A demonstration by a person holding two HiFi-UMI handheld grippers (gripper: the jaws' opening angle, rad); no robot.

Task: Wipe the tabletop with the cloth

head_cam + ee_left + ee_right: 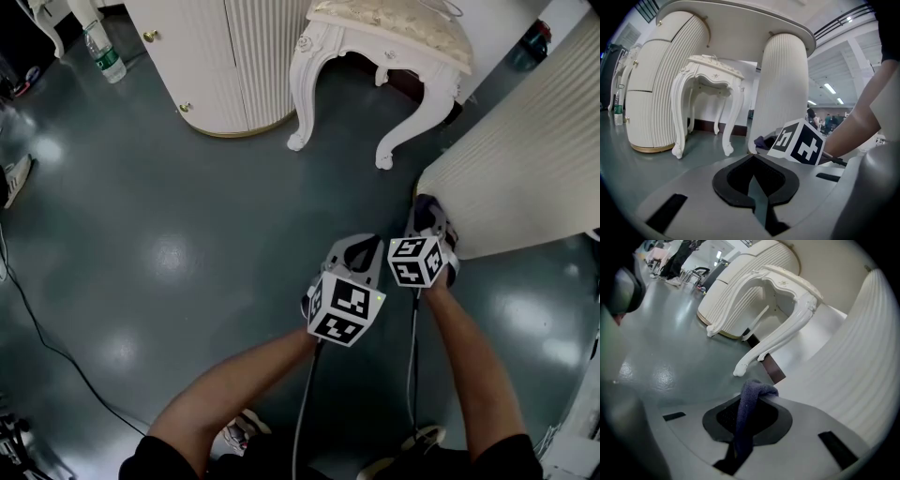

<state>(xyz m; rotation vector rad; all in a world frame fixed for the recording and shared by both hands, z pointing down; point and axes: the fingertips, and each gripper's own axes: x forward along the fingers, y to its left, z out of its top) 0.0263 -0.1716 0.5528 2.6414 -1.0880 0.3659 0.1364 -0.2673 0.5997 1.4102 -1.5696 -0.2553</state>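
The dark purple cloth [752, 399] is pinched in the right gripper [740, 439], whose jaws are closed on it. A bunched fold stands up past the jaw tips and the rest runs back down between them. In the head view the right gripper [429, 223] is held low over the grey floor [141, 234], with the cloth [424, 211] at its far end, just beside the foot of a white fluted pedestal [525, 159] on the right. The left gripper [352, 255] hangs just to its left, their marker cubes almost side by side. The left gripper's [757, 190] jaws are together with nothing between them. Its view looks up at the underside of the round white worktop [740, 28] on that pedestal [780, 93], well above both grippers, and a bit of the cloth [761, 140] shows by the pedestal's base. Farther off stand a white stool [375, 56] with curved legs and a fluted cabinet [225, 56]. A water bottle [103, 52] stands at the far left.
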